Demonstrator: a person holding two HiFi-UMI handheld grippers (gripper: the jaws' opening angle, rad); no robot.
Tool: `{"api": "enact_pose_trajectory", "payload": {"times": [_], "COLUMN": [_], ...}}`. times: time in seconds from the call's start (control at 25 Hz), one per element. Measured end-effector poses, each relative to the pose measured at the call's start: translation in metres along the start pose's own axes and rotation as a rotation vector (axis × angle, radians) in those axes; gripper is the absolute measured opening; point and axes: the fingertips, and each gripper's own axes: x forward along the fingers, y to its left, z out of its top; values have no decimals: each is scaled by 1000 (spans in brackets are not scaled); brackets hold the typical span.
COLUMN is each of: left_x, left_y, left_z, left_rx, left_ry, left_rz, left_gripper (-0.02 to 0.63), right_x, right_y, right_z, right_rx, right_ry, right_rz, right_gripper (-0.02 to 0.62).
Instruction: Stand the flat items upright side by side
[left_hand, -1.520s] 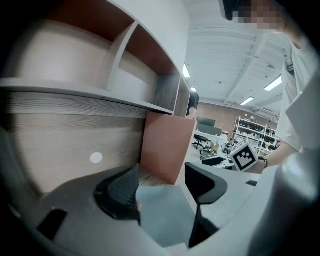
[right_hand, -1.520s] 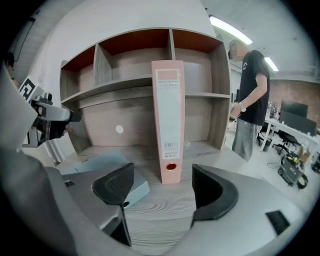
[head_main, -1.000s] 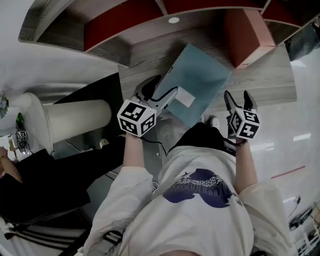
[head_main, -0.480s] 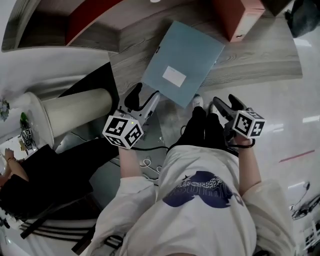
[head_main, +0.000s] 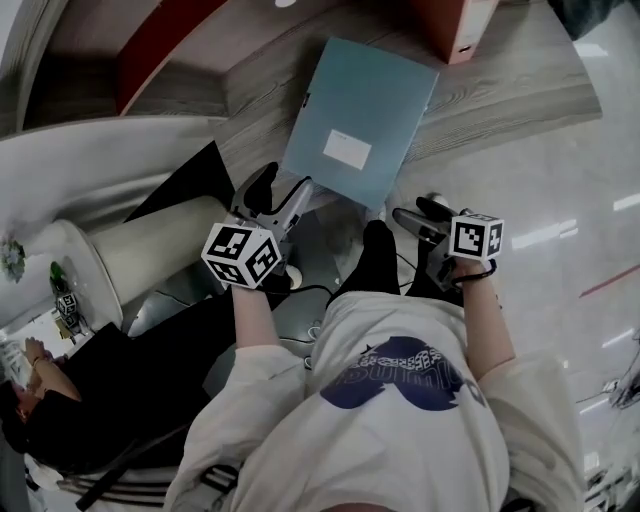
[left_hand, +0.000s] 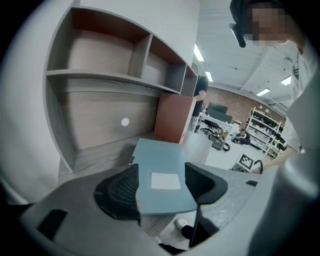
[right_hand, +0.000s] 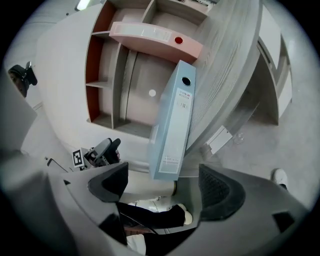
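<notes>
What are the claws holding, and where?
Right claw: just opened wider, empty. Blue binder's near edge sits between the left claw's jaws; a grip cannot be told.

The blue binder (head_main: 360, 120) lies flat mid-surface (head_main: 505, 92), overhanging the near edge. A red binder (head_main: 462, 30) stands behind it to the right. Bare wood flanks the blue one on both sides. Behind, the shelf (left_hand: 100, 75) compartments gape open.

Left gripper (head_main: 283, 188) wide; right gripper (head_main: 415, 212) widening
</notes>
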Motion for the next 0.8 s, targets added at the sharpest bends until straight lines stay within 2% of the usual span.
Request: {"api": "enact_pose_trajectory", "payload": {"times": [0.28, 0.44, 0.8], "left_x": [12, 30, 59], "left_y": [49, 69, 85], "left_z": [-13, -16, -39], "left_rx": [116, 157, 196], "left_ry": [134, 209, 352], "left_rz": [-85, -129, -240], "left_gripper": [296, 296, 296], "right_x": [35, 48, 66], "right_y": [2, 0, -14], "right_z": [-9, -7, -8], "right_rx": [50, 66, 111], "right_ry": [-119, -180, -204], "right_rz": [-74, -103, -136], "right_gripper": [413, 416, 420]}}
